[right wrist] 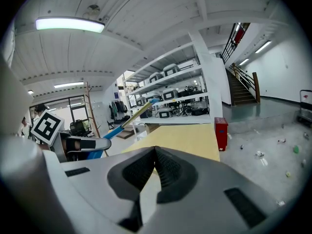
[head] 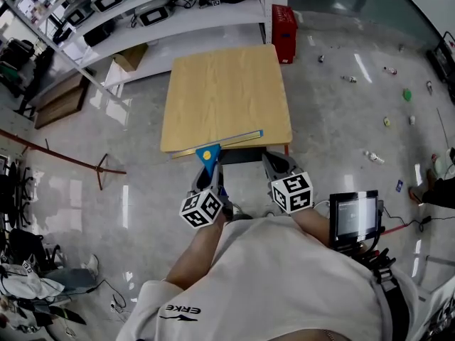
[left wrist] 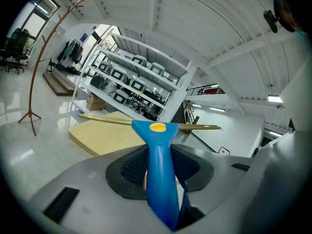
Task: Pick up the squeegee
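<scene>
White shelving (head: 163, 9) stands behind a bare wooden table (head: 227, 91). A person in a pale shirt (head: 284, 283) stands at the table's near edge. Left gripper (head: 210, 180): clenched on the blue handle of the squeegee (head: 207, 156), whose brass-coloured blade runs along that near edge. Right gripper (head: 276, 165): jaws closed together, empty, just beside the left.

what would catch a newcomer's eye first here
The bright blue squeegee, clamped by its handle in the left gripper, its long blade running along the near edge of the pale wooden table. Next, the red crate on the floor at the table's far right corner, and the right gripper, shut on nothing.
</scene>
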Action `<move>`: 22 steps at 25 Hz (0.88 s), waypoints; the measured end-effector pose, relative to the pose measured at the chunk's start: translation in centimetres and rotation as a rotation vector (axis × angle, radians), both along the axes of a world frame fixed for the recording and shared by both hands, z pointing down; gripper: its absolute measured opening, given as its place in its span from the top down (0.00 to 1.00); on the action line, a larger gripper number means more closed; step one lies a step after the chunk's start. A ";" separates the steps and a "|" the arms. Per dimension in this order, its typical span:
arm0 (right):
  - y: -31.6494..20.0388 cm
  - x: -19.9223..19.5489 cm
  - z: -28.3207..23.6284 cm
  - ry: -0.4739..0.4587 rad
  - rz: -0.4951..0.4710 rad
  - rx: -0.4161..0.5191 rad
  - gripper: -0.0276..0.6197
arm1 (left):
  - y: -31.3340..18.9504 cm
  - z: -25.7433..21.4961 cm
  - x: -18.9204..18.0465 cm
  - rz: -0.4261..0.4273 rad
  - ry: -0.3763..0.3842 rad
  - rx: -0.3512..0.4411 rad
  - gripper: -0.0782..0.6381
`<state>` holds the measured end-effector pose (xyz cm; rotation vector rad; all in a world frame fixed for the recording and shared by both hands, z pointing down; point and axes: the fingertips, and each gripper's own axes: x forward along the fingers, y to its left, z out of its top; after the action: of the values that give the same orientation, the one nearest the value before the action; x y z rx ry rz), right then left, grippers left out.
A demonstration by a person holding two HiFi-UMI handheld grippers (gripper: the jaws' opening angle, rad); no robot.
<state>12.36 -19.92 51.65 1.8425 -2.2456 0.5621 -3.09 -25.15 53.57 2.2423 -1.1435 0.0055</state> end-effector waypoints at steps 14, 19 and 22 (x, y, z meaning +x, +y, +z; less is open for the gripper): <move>1.4 0.0 0.6 -0.002 -0.020 0.010 0.95 | 1.4 0.4 0.1 -0.011 0.003 0.003 0.71; 1.5 -0.2 0.9 -0.004 -0.029 0.005 0.95 | 1.6 0.8 0.1 -0.006 -0.010 0.001 0.71; 1.7 -0.1 0.5 -0.004 -0.036 0.006 0.95 | 1.8 0.5 0.3 -0.009 -0.010 -0.001 0.71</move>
<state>12.26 -18.25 52.17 1.8017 -2.2805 0.5536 -2.77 -23.37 54.04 2.2385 -1.1586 0.0133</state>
